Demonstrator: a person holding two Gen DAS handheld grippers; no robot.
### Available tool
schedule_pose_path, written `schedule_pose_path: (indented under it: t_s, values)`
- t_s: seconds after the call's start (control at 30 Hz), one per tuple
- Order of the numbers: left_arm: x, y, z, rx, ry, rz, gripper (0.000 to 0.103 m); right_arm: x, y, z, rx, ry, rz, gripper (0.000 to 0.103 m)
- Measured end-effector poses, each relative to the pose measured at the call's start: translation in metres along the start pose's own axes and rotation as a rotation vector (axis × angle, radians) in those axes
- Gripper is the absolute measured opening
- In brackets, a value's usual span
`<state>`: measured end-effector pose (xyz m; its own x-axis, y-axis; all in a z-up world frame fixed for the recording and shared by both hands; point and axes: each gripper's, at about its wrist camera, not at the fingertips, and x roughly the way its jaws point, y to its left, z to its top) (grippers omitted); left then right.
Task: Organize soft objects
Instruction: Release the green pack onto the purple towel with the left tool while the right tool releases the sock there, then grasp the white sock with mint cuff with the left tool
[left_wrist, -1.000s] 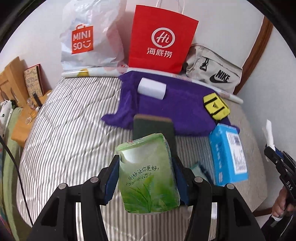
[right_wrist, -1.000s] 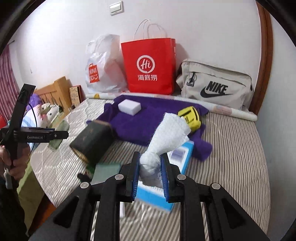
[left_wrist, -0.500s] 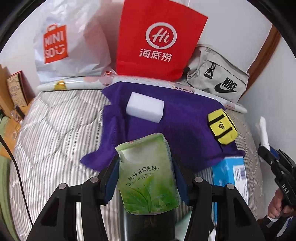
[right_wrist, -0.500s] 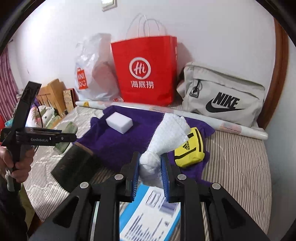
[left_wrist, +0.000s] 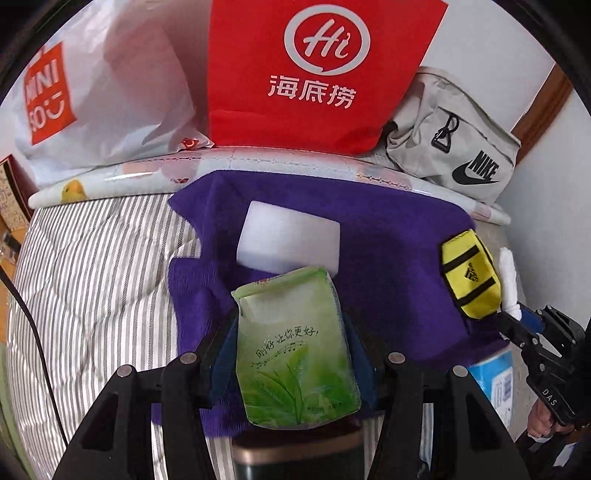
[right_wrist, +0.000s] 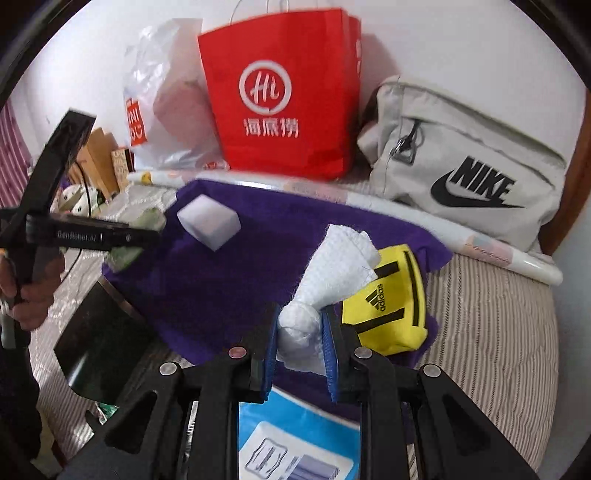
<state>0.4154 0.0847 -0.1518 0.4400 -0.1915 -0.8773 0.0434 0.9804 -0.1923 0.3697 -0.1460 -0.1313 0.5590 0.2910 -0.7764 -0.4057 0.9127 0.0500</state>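
- My left gripper holds a green tissue pack between its blue pads. The pads press on both sides of the pack.
- The pack hangs over the near edge of a purple towel that lies flat on the striped bed.
- A white sponge block sits on the towel, just past the top of the pack.
- A small yellow Adidas pouch lies on the right edge of the towel.
- My right gripper is squeezed narrow around a knotted white cloth. The knot is pinched between the pads, and the loose end fans out above them.
- In the right camera the cloth is over the towel, and its loose end covers part of the yellow pouch.
- A blue tissue box lies under the right gripper, at the near edge of the towel.
- A dark box sits on the bed, left of the towel in the right view.
- At the back, against the wall, stand a red paper bag, a white Miniso bag and a grey Nike bag.
- A hand grips the left gripper's handle at the left side of the right camera.
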Motion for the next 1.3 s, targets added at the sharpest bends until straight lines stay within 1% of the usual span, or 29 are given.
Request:
schedule_pose_path:
  t_s: [0.1, 0.2, 0.37, 0.6, 0.63, 0.67, 0.7, 0.73, 0.77, 0.8, 0.83, 0.9, 0.93, 1.03, 1.1, 1.2, 1.3]
  values:
    - [0.013, 0.001, 0.003, -0.002, 0.029, 0.006, 0.053, 0.014, -0.001, 0.001, -0.012, 0.038, 0.008, 0.022]
    - [0.025, 0.004, 0.004, -0.017, 0.058, -0.008, 0.053, 0.026, -0.001, 0.002, -0.022, 0.071, 0.025, 0.022]
    - [0.034, 0.0, 0.004, 0.01, 0.078, 0.004, 0.053, 0.038, -0.003, -0.002, -0.017, 0.11, 0.028, 0.022]
    - [0.043, -0.001, 0.006, 0.02, 0.102, 0.006, 0.053, 0.051, -0.005, -0.003, -0.004, 0.15, 0.024, 0.023]
    - [0.043, -0.001, 0.006, 0.024, 0.105, 0.01, 0.057, 0.052, -0.005, -0.003, -0.004, 0.151, 0.019, 0.023]
    - [0.044, -0.002, 0.006, 0.026, 0.108, 0.014, 0.066, 0.051, -0.004, -0.003, -0.008, 0.15, 0.008, 0.024]
    - [0.044, -0.003, 0.006, 0.027, 0.111, 0.011, 0.07, 0.051, -0.003, -0.002, -0.013, 0.146, 0.008, 0.03]
    - [0.046, -0.005, 0.007, 0.024, 0.113, -0.008, 0.076, 0.05, -0.002, -0.002, -0.016, 0.142, 0.009, 0.043]
    - [0.046, -0.006, 0.007, 0.02, 0.116, -0.019, 0.079, 0.049, -0.002, -0.001, -0.016, 0.135, 0.001, 0.052]
    - [0.044, -0.008, 0.006, 0.021, 0.115, -0.016, 0.079, 0.048, -0.002, -0.001, -0.016, 0.126, -0.007, 0.066]
    - [0.043, -0.009, 0.006, 0.026, 0.113, -0.009, 0.08, 0.046, -0.002, -0.001, -0.017, 0.113, -0.013, 0.068]
    - [0.037, -0.012, 0.003, 0.042, 0.102, 0.023, 0.08, 0.041, -0.002, 0.0, -0.018, 0.097, -0.018, 0.068]
    - [0.035, -0.013, 0.002, 0.044, 0.099, 0.027, 0.08, 0.039, -0.002, 0.001, -0.016, 0.094, -0.019, 0.068]
    - [0.022, -0.012, -0.004, 0.041, 0.099, 0.013, 0.08, 0.027, -0.003, 0.003, -0.001, 0.083, -0.02, 0.068]
    - [0.008, -0.009, -0.009, 0.036, 0.084, 0.012, 0.08, 0.015, -0.001, 0.005, 0.015, 0.069, -0.018, 0.068]
    - [-0.015, -0.008, -0.02, 0.038, 0.035, 0.015, 0.079, -0.008, 0.005, 0.003, 0.033, 0.013, -0.023, 0.068]
    - [-0.039, -0.01, -0.035, 0.036, -0.013, 0.024, 0.078, -0.029, 0.012, -0.009, 0.055, -0.016, -0.033, 0.068]
